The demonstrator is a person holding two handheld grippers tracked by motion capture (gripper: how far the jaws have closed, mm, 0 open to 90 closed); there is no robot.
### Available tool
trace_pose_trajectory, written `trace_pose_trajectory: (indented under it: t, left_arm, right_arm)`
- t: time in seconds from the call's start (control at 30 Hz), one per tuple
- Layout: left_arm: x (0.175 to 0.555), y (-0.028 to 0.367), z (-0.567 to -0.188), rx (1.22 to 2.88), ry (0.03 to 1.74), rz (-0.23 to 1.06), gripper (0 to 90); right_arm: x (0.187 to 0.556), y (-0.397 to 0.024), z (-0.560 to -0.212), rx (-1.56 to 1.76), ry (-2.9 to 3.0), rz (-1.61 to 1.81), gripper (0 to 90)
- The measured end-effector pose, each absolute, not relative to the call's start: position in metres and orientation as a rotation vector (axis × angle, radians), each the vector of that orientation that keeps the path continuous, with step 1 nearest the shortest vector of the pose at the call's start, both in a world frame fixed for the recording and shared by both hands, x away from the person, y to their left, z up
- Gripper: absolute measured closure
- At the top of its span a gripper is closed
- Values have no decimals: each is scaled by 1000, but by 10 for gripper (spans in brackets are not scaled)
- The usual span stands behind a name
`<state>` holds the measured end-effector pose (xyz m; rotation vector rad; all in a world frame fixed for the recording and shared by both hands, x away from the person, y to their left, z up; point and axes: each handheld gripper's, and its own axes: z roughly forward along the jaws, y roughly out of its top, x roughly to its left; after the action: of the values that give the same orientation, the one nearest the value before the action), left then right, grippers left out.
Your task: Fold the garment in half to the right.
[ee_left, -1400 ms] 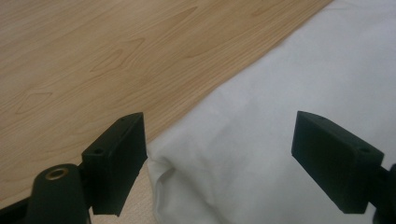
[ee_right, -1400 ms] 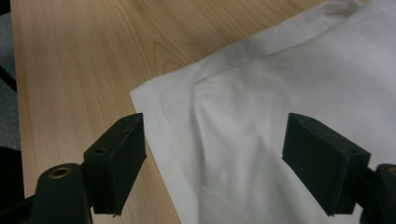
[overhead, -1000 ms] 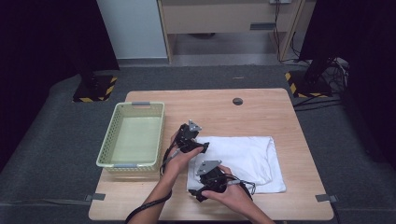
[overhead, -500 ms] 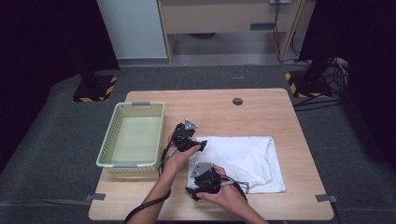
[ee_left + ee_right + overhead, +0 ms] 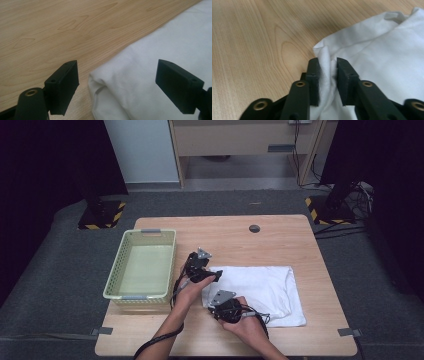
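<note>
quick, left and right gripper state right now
left gripper: open, jaws astride the white cloth corner, not pressing it.
right gripper: jaws have just been closing, shut on the cloth's edge.

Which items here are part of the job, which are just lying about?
In the job:
- folded white cloth
- right gripper, jaws just closed, pinching the cloth's corner
- left gripper, open over the cloth's edge

Lying about:
- pale green plastic basket
- round dark grommet in wooden table

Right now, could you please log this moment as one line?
right gripper: just closed on white cloth corner | left gripper: open over cloth edge | basket: untouched
</note>
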<state>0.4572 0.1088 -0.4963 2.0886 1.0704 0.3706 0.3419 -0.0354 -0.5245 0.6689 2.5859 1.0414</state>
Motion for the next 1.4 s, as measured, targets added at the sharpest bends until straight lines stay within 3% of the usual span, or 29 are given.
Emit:
trace_pose_trajectory:
  t: [0.47,0.63,0.7,0.73,0.9,1.03,1.4]
  left_arm:
    - [471,116,-523,2044,1165,314,197]
    - [474,111,-525,2091,1133,300,316]
    - [474,109,-525,2087,1122,297,405]
    - [474,108,-524,2097,1110,271,522]
    - [472,103,-520,2133,1068,270,736]
    - [471,104,-511,2120,1052,274,786]
    - [464,103,-481,2068,985,273,796]
  right_arm:
    - [339,-40,-525,686,2555,1020,781]
    - [339,-39,-524,688,2551,1012,789]
    - [338,-39,-525,681,2552,1010,794]
    - [337,-39,-525,674,2551,1012,798]
    - [333,-41,-524,668,2551,1023,808]
    - [328,-45,-522,674,2530,1042,811]
    - [319,-46,-502,655,2492,1080,811]
